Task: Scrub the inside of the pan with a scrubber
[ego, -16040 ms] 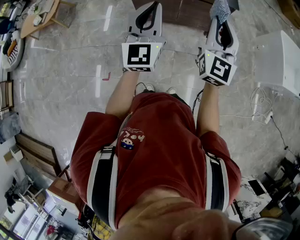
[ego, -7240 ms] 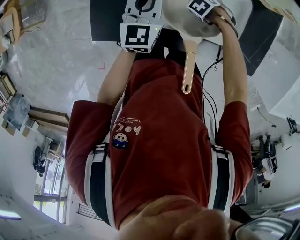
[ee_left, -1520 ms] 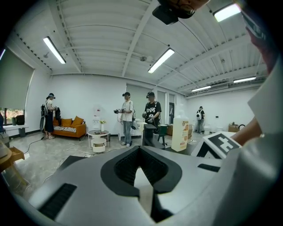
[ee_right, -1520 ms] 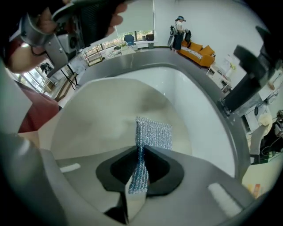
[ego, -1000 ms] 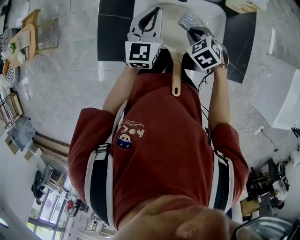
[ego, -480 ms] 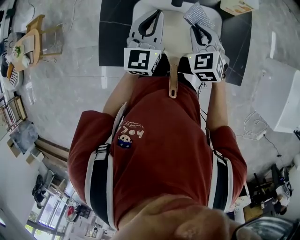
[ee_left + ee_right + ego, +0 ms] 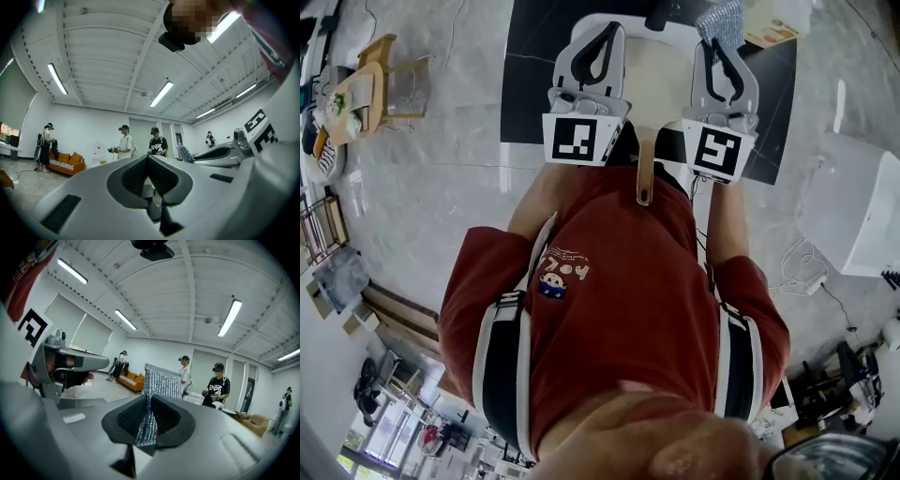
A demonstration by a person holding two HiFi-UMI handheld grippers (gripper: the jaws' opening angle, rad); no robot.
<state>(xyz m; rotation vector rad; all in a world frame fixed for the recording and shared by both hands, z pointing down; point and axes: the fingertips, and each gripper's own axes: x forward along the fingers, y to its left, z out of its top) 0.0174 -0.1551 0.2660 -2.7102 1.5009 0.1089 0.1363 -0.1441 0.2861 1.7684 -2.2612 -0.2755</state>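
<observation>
Flat, silvery, glittering mesh scrubber (image 7: 161, 380)

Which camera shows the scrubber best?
The right gripper view: the scrubber stands close at centre, its silver mesh clamped in the right gripper. The head view catches only its top at the frame's upper edge. The left gripper view shows just a small, distant patch of it.

straightened the right gripper (image 7: 719, 47) from its sideways tilt of a second ago, now parallel with the left gripper (image 7: 602, 42). carried the scrubber (image 7: 719, 17) from over the middle of the pan (image 7: 661, 80) toward its far right rim. swapped floor (image 7: 441, 141) underneath, sixteen seconds back, for dark table (image 7: 534, 75).
</observation>
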